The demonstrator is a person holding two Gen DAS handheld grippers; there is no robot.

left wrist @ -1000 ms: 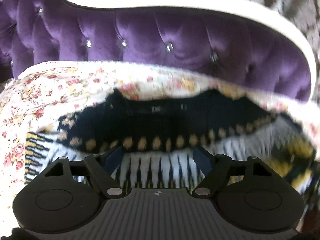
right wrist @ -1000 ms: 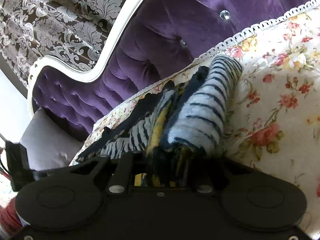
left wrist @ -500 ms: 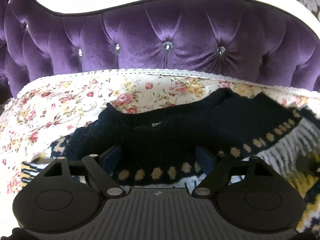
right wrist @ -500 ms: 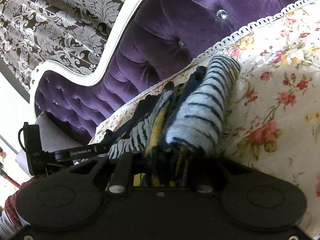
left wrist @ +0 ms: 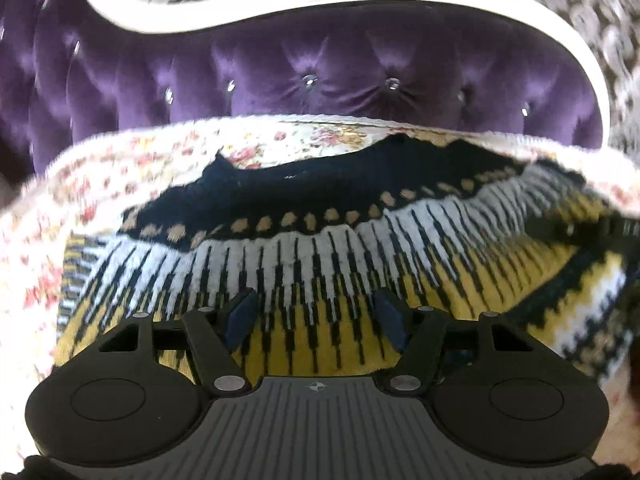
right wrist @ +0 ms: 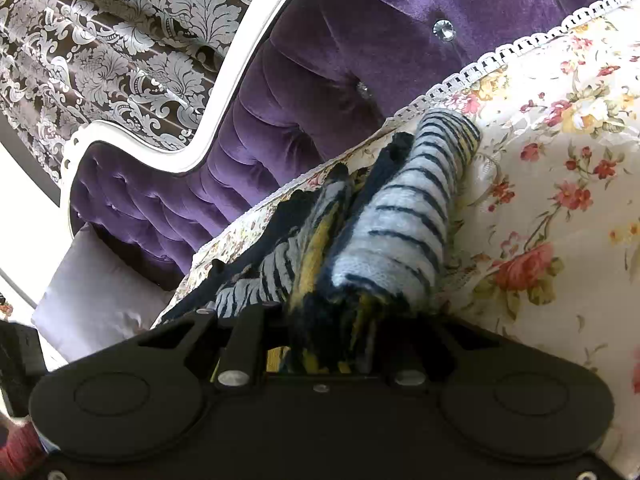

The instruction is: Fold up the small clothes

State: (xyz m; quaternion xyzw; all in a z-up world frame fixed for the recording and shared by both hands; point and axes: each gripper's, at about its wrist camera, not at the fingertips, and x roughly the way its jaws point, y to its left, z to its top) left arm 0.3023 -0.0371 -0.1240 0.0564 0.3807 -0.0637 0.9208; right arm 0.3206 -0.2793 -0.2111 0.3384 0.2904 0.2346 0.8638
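My left gripper [left wrist: 316,316] hangs tilted down over the knitted sweater [left wrist: 320,264], which lies spread on the floral cover [left wrist: 132,168] of the purple tufted sofa [left wrist: 320,72]. Its jaws have just been closing but stand apart now, and the blue pads [left wrist: 240,314] press on nothing; the yellow-and-black patterned knit shows between them, and I cannot tell whether they touch it. I judge I keep this hand open above the body of the garment because it is lining up for a pinch on the near part, the dark neckline band [left wrist: 320,188] lying away toward the sofa back, so the fold can be carried that way

Further right, my right gripper [right wrist: 332,344] is clamped on a bunched end of the same sweater, the jaws nearly together with thick folds of striped and yellow wool squeezed between them. A striped sleeve [right wrist: 416,208] runs forward from the grip across the cover toward its lace edge [right wrist: 500,52]. I judge this hand holds firm and low to anchor that side, keeping the knit taut and flat while the other hand takes hold, since loose wool would slide on the smooth cover and spoil the crease
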